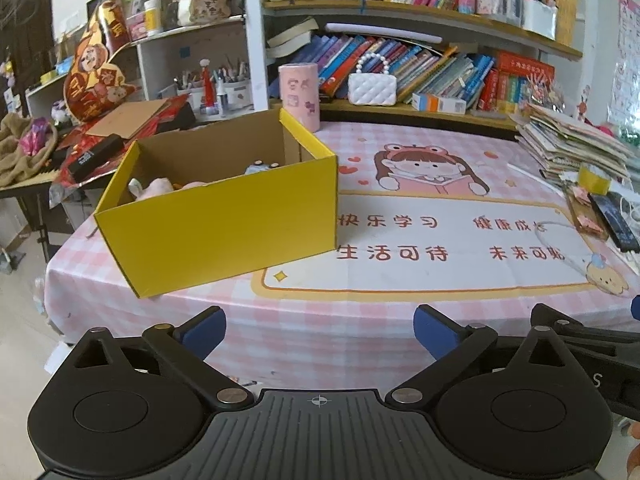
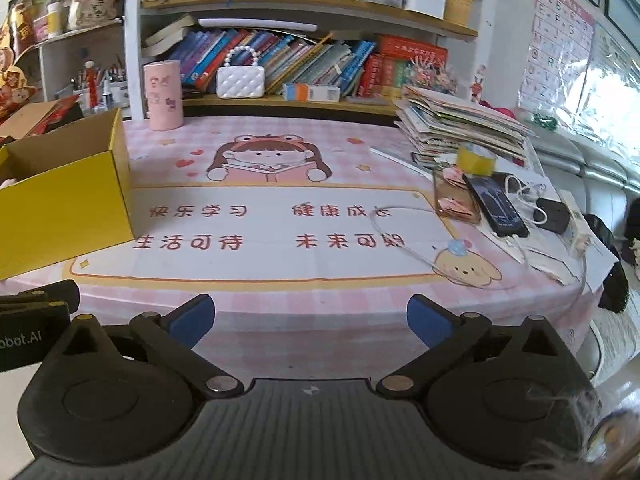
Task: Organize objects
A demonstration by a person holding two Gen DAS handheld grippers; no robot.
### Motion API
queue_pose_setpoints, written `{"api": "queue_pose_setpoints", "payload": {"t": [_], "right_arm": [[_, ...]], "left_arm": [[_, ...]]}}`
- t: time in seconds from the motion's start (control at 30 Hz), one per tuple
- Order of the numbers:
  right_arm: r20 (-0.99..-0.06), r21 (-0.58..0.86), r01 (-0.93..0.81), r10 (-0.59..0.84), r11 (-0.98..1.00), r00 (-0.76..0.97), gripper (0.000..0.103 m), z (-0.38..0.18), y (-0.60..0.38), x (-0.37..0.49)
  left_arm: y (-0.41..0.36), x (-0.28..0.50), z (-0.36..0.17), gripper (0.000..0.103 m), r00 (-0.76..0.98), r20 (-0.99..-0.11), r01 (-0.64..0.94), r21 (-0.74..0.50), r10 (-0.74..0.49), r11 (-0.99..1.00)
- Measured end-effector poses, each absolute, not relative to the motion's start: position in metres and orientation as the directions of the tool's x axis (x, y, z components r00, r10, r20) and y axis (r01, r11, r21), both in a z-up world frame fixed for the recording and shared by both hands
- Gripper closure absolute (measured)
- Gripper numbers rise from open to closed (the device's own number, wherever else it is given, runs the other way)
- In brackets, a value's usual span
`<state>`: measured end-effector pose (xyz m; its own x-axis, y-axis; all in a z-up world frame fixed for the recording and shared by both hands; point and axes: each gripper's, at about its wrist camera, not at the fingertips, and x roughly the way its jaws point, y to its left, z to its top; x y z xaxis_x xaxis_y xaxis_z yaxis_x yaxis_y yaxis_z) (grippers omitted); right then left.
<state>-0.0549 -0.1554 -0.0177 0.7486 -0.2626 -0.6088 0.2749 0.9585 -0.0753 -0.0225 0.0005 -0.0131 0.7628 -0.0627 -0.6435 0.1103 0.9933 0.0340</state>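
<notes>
both the left gripper (image 1: 320, 332) and right gripper (image 2: 310, 320) hang spread wide and empty, short of the open yellow cardboard box (image 1: 224, 216) already holding soft toys (image 1: 154, 188), apparently its collecting bin.

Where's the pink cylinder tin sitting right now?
The pink tin stands upright at the back of the table, just behind the yellow box's far corner and left of the white quilted purse on the low shelf.

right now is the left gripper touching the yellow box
Apart. The left wrist view shows the left gripper open and empty, with bare pink checked tablecloth between its blue fingertips and the yellow box.
</notes>
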Motion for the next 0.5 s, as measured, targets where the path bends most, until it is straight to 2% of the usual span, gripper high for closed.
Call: {"api": "queue_pose_setpoints", "payload": {"t": [0.5], "right_arm": [[-0.625,-0.084,0.323,-0.302,0.943,0.719,0.0,-0.0215,-0.1593,-0.0602]], "left_arm": [[-0.0102,-0.0264,-0.0167,0.002,0.751,-0.659,0.11,0.057,-0.045,0.992]]}}
